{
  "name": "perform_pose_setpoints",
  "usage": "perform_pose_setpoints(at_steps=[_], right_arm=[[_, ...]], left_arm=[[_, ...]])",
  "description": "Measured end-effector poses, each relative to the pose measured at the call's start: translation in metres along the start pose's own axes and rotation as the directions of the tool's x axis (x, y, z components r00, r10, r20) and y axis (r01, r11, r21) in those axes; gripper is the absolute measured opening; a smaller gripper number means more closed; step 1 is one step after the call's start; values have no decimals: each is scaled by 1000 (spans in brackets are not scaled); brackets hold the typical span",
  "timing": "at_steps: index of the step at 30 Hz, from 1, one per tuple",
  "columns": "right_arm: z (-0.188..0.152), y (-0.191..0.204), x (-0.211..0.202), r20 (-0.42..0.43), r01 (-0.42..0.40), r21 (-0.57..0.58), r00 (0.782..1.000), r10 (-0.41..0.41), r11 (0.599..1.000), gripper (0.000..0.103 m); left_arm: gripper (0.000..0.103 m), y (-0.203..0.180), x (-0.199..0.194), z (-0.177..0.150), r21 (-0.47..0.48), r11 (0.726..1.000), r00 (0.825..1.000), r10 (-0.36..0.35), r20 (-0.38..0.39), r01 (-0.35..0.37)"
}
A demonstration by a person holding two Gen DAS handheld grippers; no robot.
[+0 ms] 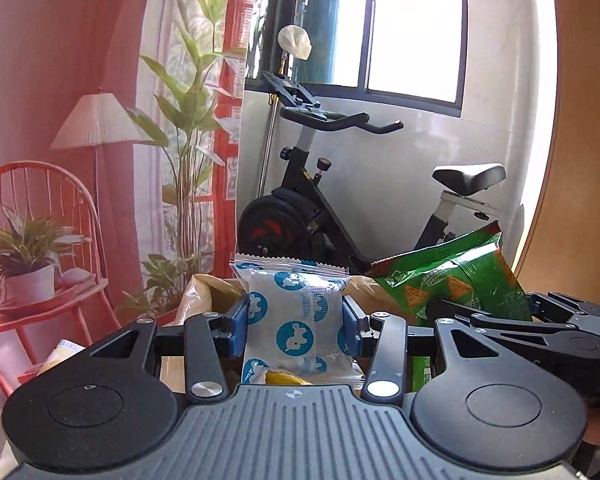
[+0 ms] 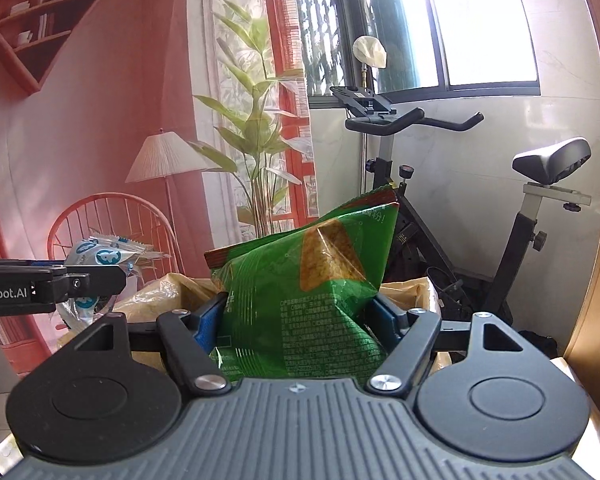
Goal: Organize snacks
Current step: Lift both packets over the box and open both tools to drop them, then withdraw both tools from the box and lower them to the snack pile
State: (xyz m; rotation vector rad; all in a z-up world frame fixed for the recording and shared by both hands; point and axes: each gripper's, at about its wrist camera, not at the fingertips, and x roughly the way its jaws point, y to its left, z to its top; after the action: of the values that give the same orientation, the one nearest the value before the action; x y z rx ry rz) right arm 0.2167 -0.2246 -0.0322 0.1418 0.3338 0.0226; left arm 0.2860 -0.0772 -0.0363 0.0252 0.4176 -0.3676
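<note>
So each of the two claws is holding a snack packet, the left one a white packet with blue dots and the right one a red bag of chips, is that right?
Not quite. The bag in the right gripper is green, not red, as the right wrist view shows. The rest holds: the left gripper is clamped on the white packet with blue dots.

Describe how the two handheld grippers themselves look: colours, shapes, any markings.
Both the left gripper and right gripper have matte black linkage arms with silver pivot screws, round black discs flanking a ribbed grey plate, and blue finger pads. White "Robot.AI" lettering marks the left gripper's side.
</note>
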Motion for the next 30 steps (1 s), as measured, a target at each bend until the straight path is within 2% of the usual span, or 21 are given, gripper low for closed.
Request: perform_pose_setpoints(at_steps=[4,6,8,10,13,19,24,27,30], right_arm=[[-2,-7,9,-17,24,3,1000,-24,1000,75],[-2,-8,13,-56,4,-3,998,-4,1000,76],[-3,-7,13,-74,8,-7,997,-9,1000,78],[-3,-8,10,-68,6,-2,998,-7,1000,86],[-2,-10,2,-65,-15,10,998,16,1000,87],[-8,-6,-34,-35,-126,18,991,127,992,81],[-30,5,-74,-9,-211,-35,978,211,977,78],[-50,8,-91,-6,-225,-58,974,225,973,76],[-71,7,-104,-11,-217,-28,976,217,976,75]], left_arm=[[49,-1,20,-3,16,1000,1000,16,-25,-16],[51,-2,27,-3,27,999,999,25,-38,-24],[69,0,27,-1,27,999,999,24,-32,-23],[75,2,20,0,22,1000,1000,15,-9,-15],[75,5,7,2,32,999,1000,10,0,-10],[74,17,-42,-12,5,999,999,36,14,-36],[74,39,-86,-45,-48,997,999,52,-13,-53],[74,49,-101,-70,-77,994,996,74,-42,-77],[73,60,-110,-94,-118,988,992,93,-81,-102]])
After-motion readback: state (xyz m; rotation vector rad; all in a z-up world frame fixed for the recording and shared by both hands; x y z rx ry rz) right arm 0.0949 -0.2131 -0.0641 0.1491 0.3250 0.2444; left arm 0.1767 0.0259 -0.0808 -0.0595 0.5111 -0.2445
